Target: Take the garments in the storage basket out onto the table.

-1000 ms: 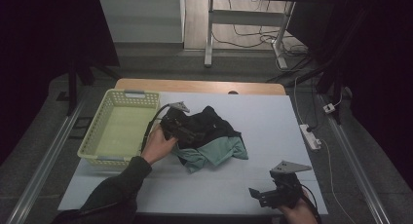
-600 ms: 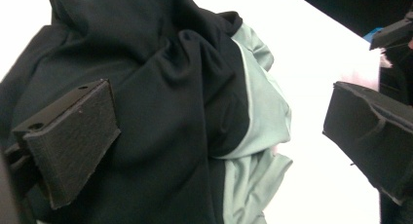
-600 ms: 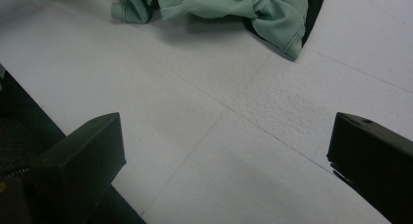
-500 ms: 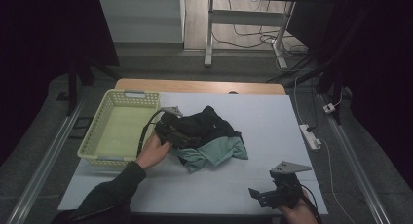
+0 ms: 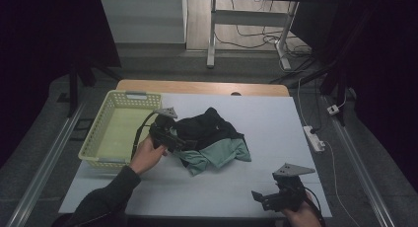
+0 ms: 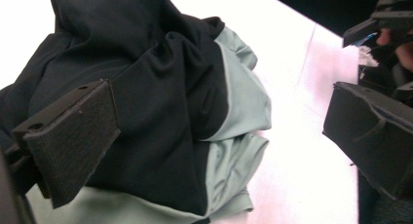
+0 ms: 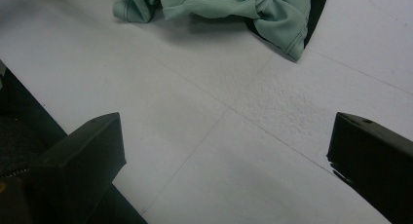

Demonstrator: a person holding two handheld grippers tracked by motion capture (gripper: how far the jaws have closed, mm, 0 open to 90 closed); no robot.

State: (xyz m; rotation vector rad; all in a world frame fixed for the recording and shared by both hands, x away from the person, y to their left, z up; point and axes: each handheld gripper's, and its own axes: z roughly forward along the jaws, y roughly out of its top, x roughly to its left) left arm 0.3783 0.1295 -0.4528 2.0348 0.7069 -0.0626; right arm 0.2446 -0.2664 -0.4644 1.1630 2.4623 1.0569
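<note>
Our left gripper (image 5: 170, 136), jaws spread wide, presses against the crumpled black-and-green garment (image 5: 212, 140) mid-table, just beside the yellow basket (image 5: 116, 131). Our right gripper (image 5: 268, 197) rests released at the table's (image 5: 276, 123) near edge.

A white-topped table (image 5: 276, 133) is standing on a grey floor (image 5: 44, 138), its far edge showing bare wood. Beyond it, a metal desk frame (image 5: 213, 29) is rising with cables (image 5: 256, 39) trailing underneath. A white power strip (image 5: 314, 138) is lying beside the table's right edge. Dark curtains (image 5: 49, 34) are closing in both sides, leaving the room dim.
</note>
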